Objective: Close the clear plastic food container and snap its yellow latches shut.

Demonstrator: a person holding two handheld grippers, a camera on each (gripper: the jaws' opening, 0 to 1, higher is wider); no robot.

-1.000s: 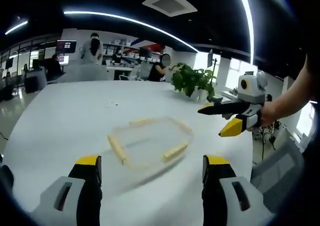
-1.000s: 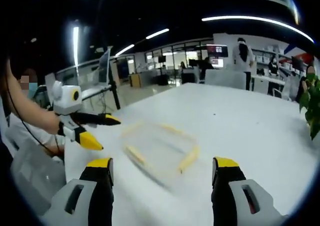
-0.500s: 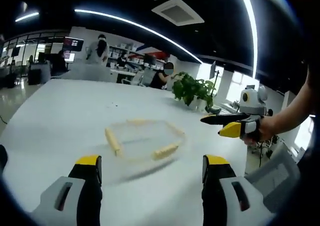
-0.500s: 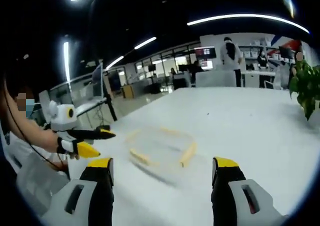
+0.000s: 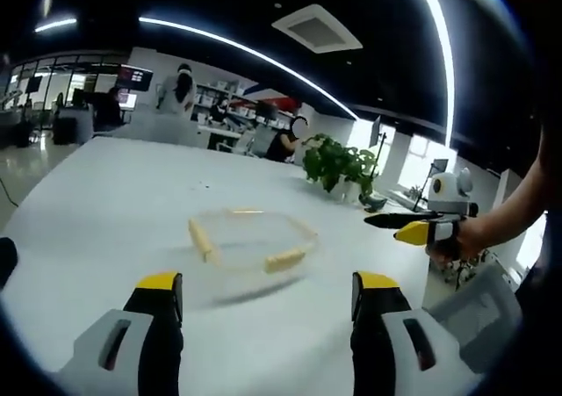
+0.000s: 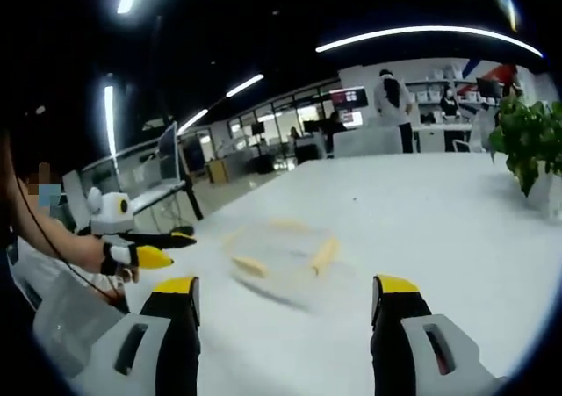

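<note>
currently your left gripper (image 5: 259, 292) is held above the near part of the white worktop (image 5: 105, 194), its two yellow-tipped jaws spread wide with nothing between them. your right gripper (image 6: 285, 298) stands the same way in the right gripper view: jaws apart, nothing between them, raised over the worktop.

the clear plastic food container (image 5: 250, 239) rests on the worktop ahead of both grippers, roughly midway across the surface. it looks low and flat, with yellow latches (image 5: 201, 239) along its edges; one runs along its left side and another along the near right side in the left gripper view. the right gripper view shows the container blurred, so you cannot tell from the pictures whether the latches are snapped down.

neither gripper touches the container; both are well short of it. your right gripper appears at the right of the left gripper view, beyond the worktop edge, jaws parted, and your left gripper appears at the left of the right gripper view likewise.

a potted plant (image 5: 339, 161) stands at the far side of the worktop, well apart from the container.
</note>
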